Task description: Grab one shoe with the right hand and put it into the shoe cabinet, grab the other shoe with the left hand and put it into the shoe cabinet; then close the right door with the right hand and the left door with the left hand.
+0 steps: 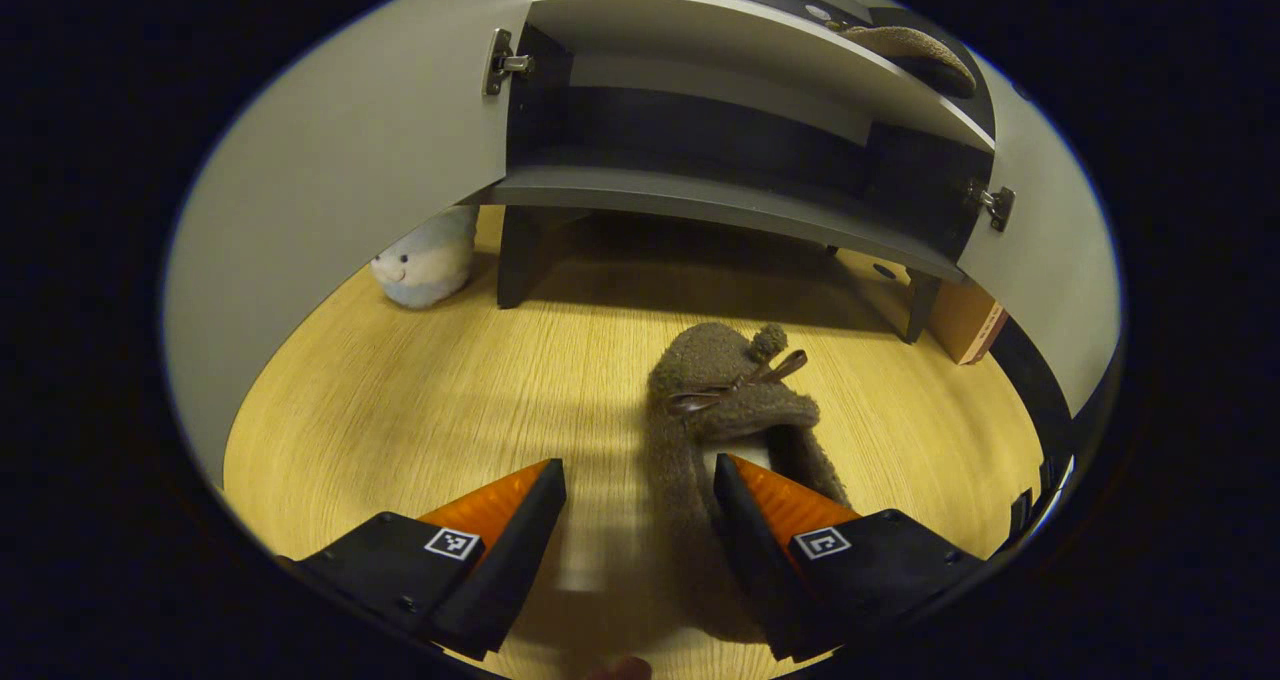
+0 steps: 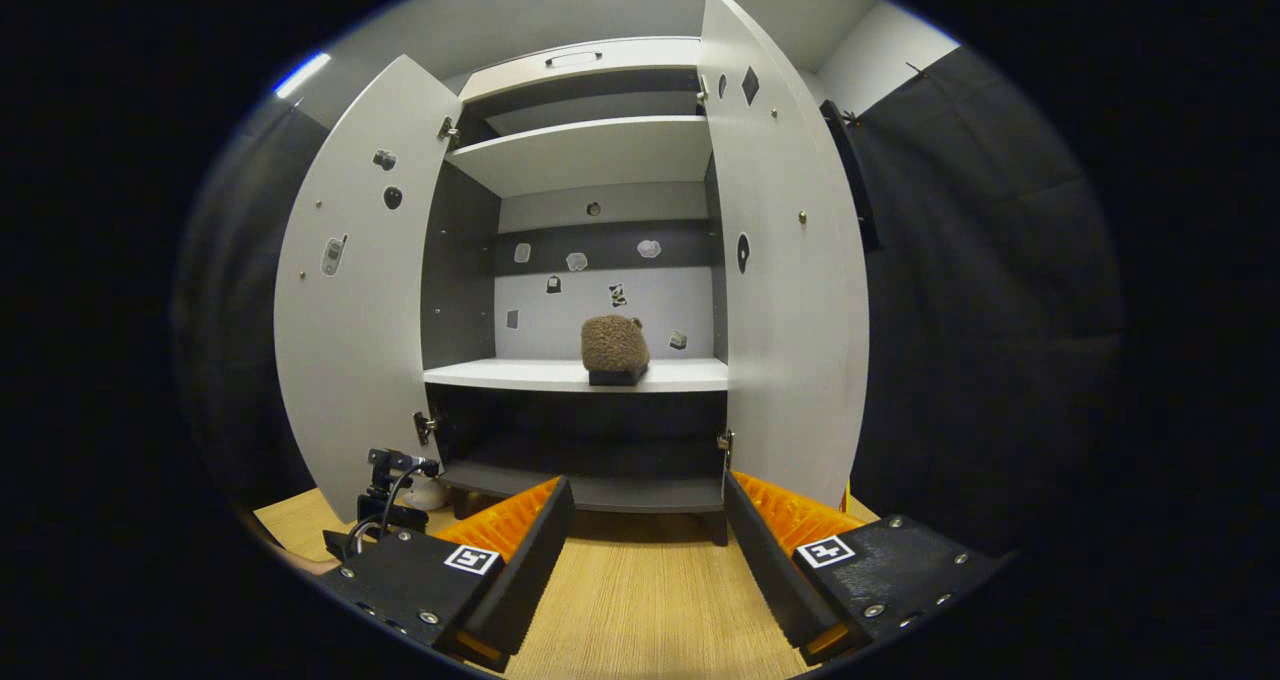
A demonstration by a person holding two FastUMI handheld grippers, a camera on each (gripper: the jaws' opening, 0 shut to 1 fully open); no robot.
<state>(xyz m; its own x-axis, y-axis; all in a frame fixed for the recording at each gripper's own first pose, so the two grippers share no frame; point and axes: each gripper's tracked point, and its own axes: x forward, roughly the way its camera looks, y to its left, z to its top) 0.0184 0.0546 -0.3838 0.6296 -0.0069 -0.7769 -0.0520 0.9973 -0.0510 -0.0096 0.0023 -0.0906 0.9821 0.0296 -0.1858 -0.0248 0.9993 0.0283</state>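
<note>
Left gripper view: the left gripper [image 1: 640, 520] stands open low over the wooden floor [image 1: 400, 400], one finger inside the mouth of the brown fuzzy slipper with a bow [image 1: 722, 400], the other clear of its outer side. Right gripper view: the right gripper [image 2: 645, 550] hangs open and empty before the grey two-door shoe cabinet [image 2: 600, 260], whose middle shelf carries the matching brown slipper [image 2: 614, 348] (both doors wide open). Judgement: second shoe in hand; next, pinch its sidewall, lift, shelve.
</note>
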